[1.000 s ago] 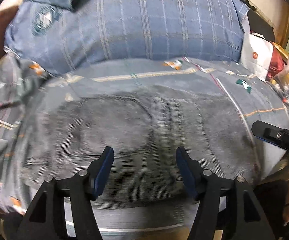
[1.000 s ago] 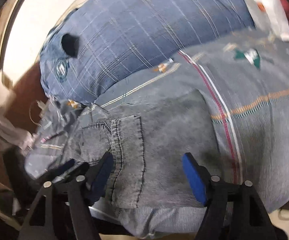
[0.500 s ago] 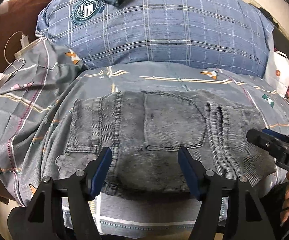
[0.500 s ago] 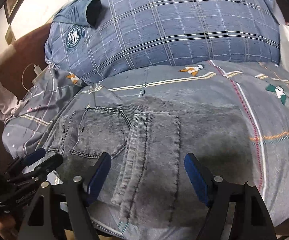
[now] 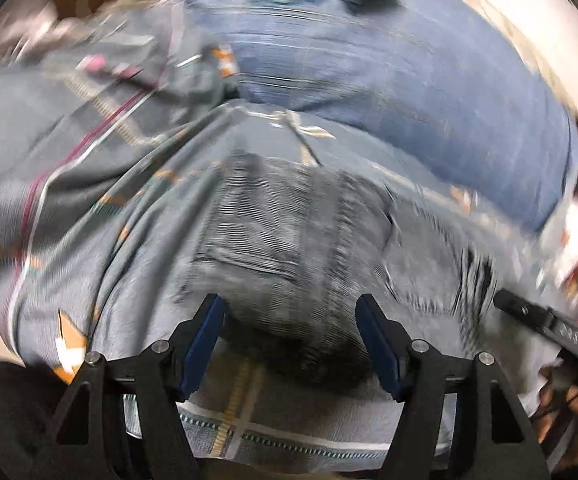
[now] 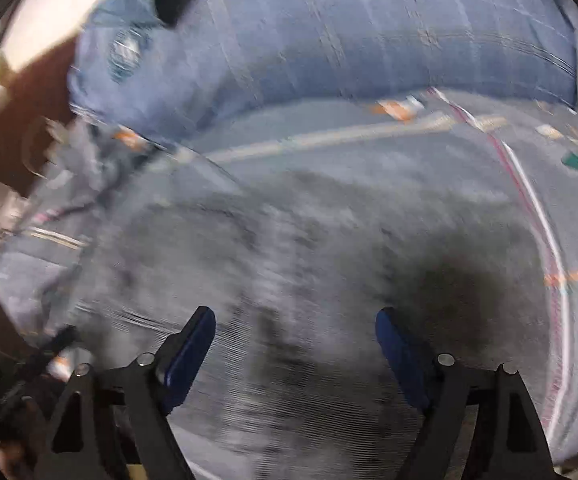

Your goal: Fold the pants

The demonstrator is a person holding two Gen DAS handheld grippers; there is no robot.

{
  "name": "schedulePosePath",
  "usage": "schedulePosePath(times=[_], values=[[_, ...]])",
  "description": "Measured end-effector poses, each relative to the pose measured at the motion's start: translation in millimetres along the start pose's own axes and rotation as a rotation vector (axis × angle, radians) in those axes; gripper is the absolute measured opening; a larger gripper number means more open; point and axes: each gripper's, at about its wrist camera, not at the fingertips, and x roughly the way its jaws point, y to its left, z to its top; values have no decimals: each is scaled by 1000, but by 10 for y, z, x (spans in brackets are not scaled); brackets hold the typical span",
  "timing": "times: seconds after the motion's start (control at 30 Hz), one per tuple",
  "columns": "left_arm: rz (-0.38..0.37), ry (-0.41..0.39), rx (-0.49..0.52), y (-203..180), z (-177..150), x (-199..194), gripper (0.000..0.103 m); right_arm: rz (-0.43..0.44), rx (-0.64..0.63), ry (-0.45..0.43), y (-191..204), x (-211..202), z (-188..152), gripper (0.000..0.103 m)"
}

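Note:
Grey jeans (image 5: 309, 248) lie folded flat on the grey patterned bedsheet (image 5: 69, 240), pockets up. Both now views are motion-blurred. My left gripper (image 5: 291, 344) is open and empty, hovering over the near edge of the jeans. My right gripper (image 6: 295, 344) is open and empty above the jeans (image 6: 289, 280). The right gripper's finger also shows at the right edge of the left wrist view (image 5: 549, 324). The left gripper's tip shows at the lower left of the right wrist view (image 6: 49, 352).
A large blue plaid pillow (image 5: 389, 60) lies behind the jeans, also in the right wrist view (image 6: 369, 40). A white and red bag (image 5: 577, 236) sits at the right. The rumpled sheet bunches up at the left (image 5: 109, 80). A brown headboard (image 6: 29, 100) stands at the left.
Both grippers stay open and empty. The left camera has swung left and tilted; the right camera has moved closer over the jeans. Both views have gone blurry.

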Motion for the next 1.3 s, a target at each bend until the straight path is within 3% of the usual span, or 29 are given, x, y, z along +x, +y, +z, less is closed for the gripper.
schedulePosePath(times=[0.1, 0.13, 0.3, 0.43, 0.5, 0.53, 0.57, 0.63, 0.73, 0.8, 0.83, 1.0, 1.03, 1.07, 1.13, 1.3], values=[[-74, 39, -157, 314, 52, 58, 69, 203, 38, 46, 206, 109, 135, 85], [-109, 71, -194, 390, 60, 127, 69, 228, 44, 71, 256, 193, 164, 85], [-229, 169, -364, 648, 86, 375, 69, 203, 58, 216, 305, 711, 212, 86], [-283, 202, -465, 766, 97, 514, 69, 221, 39, 227, 306, 753, 219, 88], [-284, 198, -462, 719, 107, 498, 68, 225, 40, 230, 330, 775, 230, 89], [-275, 191, -457, 701, 105, 493, 65, 228, 46, 229, 324, 770, 212, 90], [-265, 190, -452, 702, 111, 490, 50, 229, 48, 228, 321, 785, 225, 90], [-215, 204, -446, 725, 127, 512, 31, 229, 45, 226, 319, 767, 233, 92], [-217, 210, -521, 846, 105, 454, 35, 231, 41, 227, 331, 766, 231, 92], [-201, 191, -530, 886, 91, 387, 55, 235, 45, 226, 333, 772, 236, 92], [-179, 181, -533, 889, 97, 374, 71, 234, 46, 225, 342, 780, 235, 92], [-169, 180, -510, 841, 144, 495, 71, 229, 36, 219, 353, 770, 220, 92], [-166, 180, -494, 806, 179, 509, 63, 230, 36, 218, 351, 768, 218, 92], [-157, 180, -475, 780, 205, 506, 42, 234, 39, 216, 345, 767, 216, 92], [-124, 190, -420, 716, 252, 525, 18, 240, 44, 214, 339, 767, 214, 92], [-94, 141, -325, 532, 326, 424, 11, 239, 34, 208, 354, 763, 198, 92]])
